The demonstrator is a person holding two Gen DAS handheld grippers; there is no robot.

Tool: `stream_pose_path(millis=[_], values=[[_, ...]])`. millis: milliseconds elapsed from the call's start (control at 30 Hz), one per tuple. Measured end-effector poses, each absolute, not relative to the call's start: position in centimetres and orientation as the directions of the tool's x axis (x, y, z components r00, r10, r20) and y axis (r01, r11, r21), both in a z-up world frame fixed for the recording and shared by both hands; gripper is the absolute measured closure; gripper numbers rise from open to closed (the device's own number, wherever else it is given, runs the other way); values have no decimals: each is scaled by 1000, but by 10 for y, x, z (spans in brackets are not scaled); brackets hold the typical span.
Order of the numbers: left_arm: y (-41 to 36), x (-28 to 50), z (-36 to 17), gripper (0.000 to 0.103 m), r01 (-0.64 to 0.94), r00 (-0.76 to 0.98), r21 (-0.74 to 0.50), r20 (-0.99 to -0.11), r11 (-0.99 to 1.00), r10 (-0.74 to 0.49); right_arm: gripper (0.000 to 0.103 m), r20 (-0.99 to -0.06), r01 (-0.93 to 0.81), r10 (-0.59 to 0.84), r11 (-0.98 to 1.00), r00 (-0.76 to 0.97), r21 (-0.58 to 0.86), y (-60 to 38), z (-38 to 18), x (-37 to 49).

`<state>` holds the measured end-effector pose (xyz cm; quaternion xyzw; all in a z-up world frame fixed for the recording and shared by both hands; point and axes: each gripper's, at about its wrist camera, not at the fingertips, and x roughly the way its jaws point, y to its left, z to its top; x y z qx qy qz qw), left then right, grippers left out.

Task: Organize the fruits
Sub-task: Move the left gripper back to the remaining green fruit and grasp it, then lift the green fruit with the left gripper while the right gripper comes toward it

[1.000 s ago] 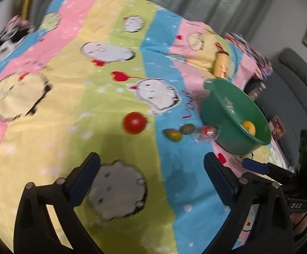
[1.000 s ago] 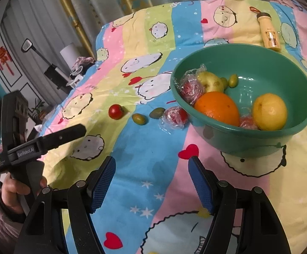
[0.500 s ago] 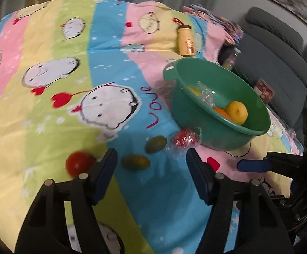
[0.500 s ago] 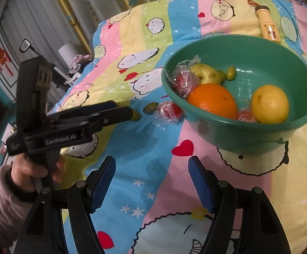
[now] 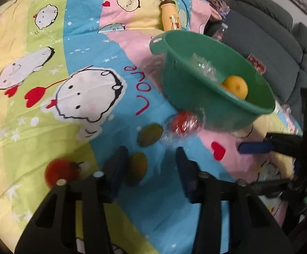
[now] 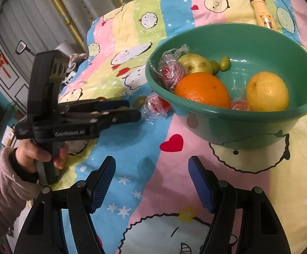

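jaws of the left gripper [image 5: 151, 167] stand apart, low over the striped cartoon-print bedspread [image 5: 47, 97], with a small green oval fruit [image 5: 137, 168] between them, close against the inner face of one blue pad; whether it touches the pad cannot be told through the blur. a round red tomato [image 5: 61, 172] lies on the bedspread just outside that same finger. a second small green oval fruit [image 5: 150, 134] lies a little nearer the round green plastic bowl [image 5: 198, 103], and a red fruit wrapped in clear plastic film [image 5: 184, 123] lies just beside the bowl's outer wall.

jaws of the right gripper [image 6: 151, 185] are also apart and hold nothing, hovering over the bedspread short of the bowl's near wall. in the right wrist view the left gripper reaches in from the side away from the bowl, held in the person's left hand [image 6: 40, 156] with a pink fleece sleeve.

inside the bowl lie a large orange [image 6: 203, 90], a yellow round citrus fruit [image 6: 266, 91], a pale green apple [image 6: 194, 63], two small green oval fruits at the far wall, and two more film-wrapped red fruits. beyond the bowl a yellow bottle with a bear picture [image 6: 264, 14] lies on its side on the bedspread. a grey sofa [image 5: 265, 42] stands past the bowl's far side in the left wrist view.
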<state>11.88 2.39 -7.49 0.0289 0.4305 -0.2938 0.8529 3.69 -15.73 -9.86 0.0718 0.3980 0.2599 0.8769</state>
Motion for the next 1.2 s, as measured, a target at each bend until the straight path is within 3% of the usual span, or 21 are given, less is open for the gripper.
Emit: stream_pose_path(millis=[100,300,500,733,900,1033,1200], values=[[27,116,-76,67,514,453,-219,-752,829,-479,31,-659,-398,516,853,548,337,-156,-99,37],[30,119,-79,85,449,491,-201,-759,871,-428,31,-655,-406,521,850,547,336,-155,-97,36],[45,104,-75,85,392,520,-246,-735,886,-435,31,-657,-427,523,845,542,321,-149,-92,35],[73,60,-48,85,334,614,-342,-627,878,-478,32,-651,-499,554,815,518,296,-123,-81,40],[92,34,-37,85,304,661,-379,-577,874,-480,43,-681,-593,502,796,534,123,-85,-55,56],[107,23,-34,85,293,675,-425,-543,856,-500,46,-748,-673,413,737,519,-61,-52,-39,74],[115,14,-32,85,296,680,-461,-513,836,-524,57,-851,-760,190,572,490,-309,-20,-57,93]])
